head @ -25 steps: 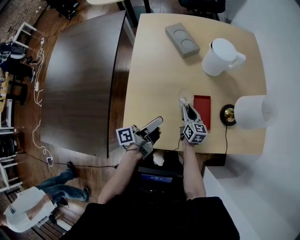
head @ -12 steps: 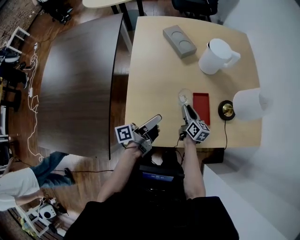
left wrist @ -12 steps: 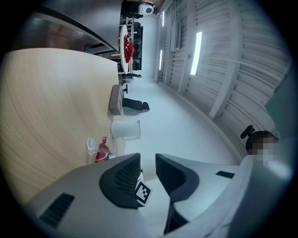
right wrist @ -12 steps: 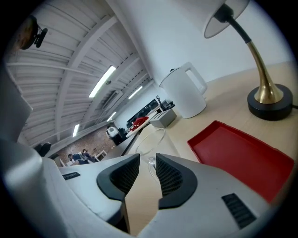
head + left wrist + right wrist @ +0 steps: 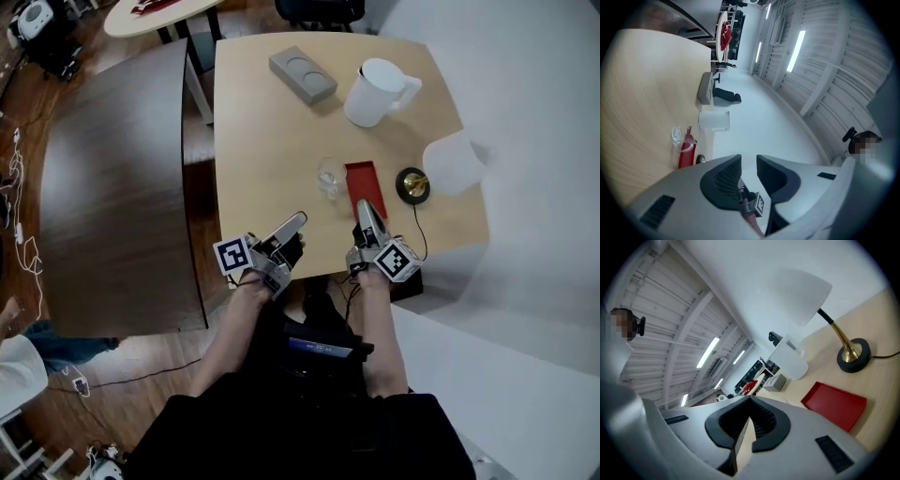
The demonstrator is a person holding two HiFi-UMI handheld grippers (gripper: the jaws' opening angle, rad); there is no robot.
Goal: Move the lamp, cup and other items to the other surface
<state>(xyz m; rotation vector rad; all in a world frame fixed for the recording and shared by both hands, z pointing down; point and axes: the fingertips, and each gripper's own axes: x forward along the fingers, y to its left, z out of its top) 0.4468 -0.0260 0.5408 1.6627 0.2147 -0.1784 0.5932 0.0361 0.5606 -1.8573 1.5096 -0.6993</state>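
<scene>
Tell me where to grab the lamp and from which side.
I'd grip the lamp by its thin brass stem, just above the black base, coming in level from the red tray side: the stem shows bare there, while the broad white shade leans away overhead.

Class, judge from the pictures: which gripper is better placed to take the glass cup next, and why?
Probably the left gripper: its jaws stand apart, empty, and the dark table lies on its side. The right gripper has just closed its jaws on nothing.
</scene>
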